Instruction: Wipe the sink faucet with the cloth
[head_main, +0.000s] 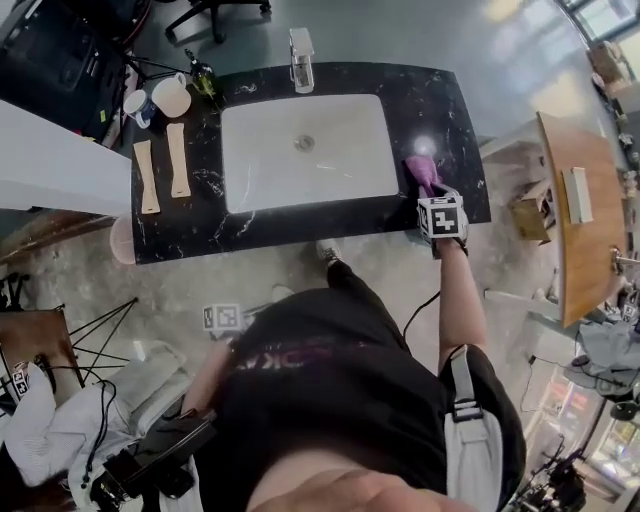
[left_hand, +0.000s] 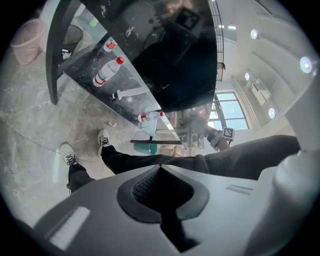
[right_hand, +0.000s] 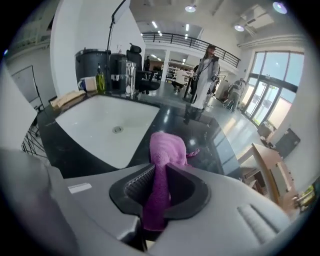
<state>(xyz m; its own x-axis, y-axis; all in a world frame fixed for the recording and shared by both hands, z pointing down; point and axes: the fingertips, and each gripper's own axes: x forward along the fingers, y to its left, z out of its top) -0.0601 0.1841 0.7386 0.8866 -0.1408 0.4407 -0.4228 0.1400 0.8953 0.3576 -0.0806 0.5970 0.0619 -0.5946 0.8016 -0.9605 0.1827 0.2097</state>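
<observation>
A purple cloth (head_main: 422, 170) lies on the black marble counter (head_main: 450, 120), just right of the white sink (head_main: 250, 190). My right gripper (head_main: 430, 190) sits on its near end, shut on the cloth (right_hand: 167, 147), which runs pinched between the two jaws of the gripper (right_hand: 159, 167). The chrome faucet (head_main: 301, 58) stands at the far rim of the sink, also visible as a faucet (right_hand: 131, 77) beyond the basin (right_hand: 95, 125). My left gripper's marker cube (head_main: 225, 318) hangs low beside the person's hip. That gripper (left_hand: 160, 167) is shut on nothing and faces the legs and floor.
At the counter's left end are two mugs (head_main: 171, 95), a green bottle (head_main: 203, 75) and two wooden pieces (head_main: 178, 160). A pink bin (head_main: 122, 240) stands below that corner. A wooden table (head_main: 585, 230) is to the right. People (right_hand: 205, 75) stand far off.
</observation>
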